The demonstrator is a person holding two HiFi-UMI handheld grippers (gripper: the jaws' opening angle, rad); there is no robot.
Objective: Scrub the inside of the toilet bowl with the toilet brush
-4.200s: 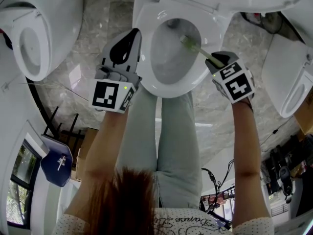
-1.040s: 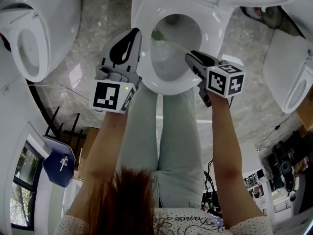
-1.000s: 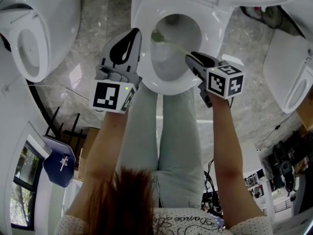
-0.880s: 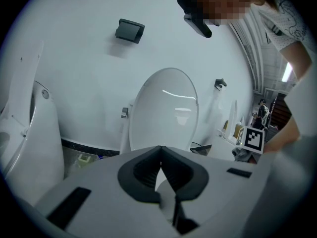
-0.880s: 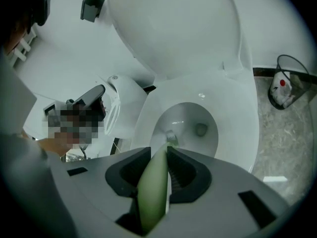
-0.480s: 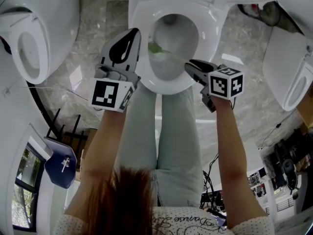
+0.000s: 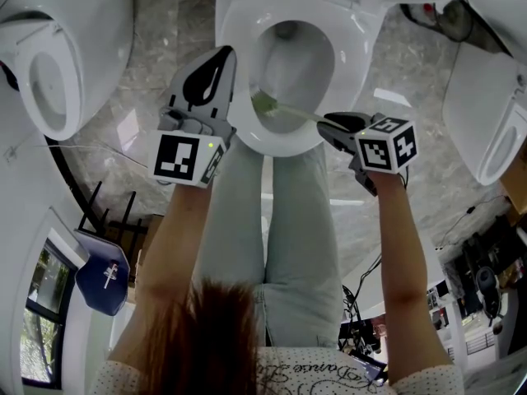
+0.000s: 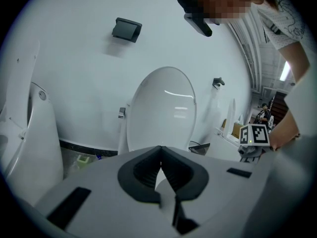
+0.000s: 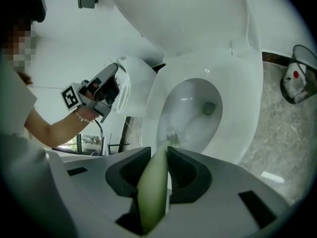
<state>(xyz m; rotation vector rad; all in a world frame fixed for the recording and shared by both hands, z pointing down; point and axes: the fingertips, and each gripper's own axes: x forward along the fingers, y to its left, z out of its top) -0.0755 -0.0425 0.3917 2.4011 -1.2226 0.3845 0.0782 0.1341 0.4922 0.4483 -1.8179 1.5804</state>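
Right claw (image 7: 327,123) was clamped on the pale green handle of the toilet brush (image 7: 286,112), the stem running up between its dark pads and out past the tips toward the bowl. It had drawn back toward the person since a second before and hung off the near right edge of the toilet bowl (image 7: 350,52), its marker cube (image 7: 387,145) facing up.

The bristled end of the brush lay against the near left inner wall of the bowl, just under the rim. A second earlier it had been farther back along that left wall. About four seconds earlier it had been over on the right side of the basin, so the stroke had swept across and come down toward the front.

Left claw (image 7: 224,56) had not shifted at all in that time. It hung at the left edge of the bowl, tips together with nothing between them, pointing toward the raised lid (image 8: 163,108). Whether it touched the rim I could not tell.

The person's legs in pale trousers (image 7: 272,220) stood against the near edge of the bowl. Grey marbled floor (image 7: 165,31) spread around it, with a neighbouring toilet (image 7: 62,64) off to the left and another toilet (image 7: 494,130) to the right.
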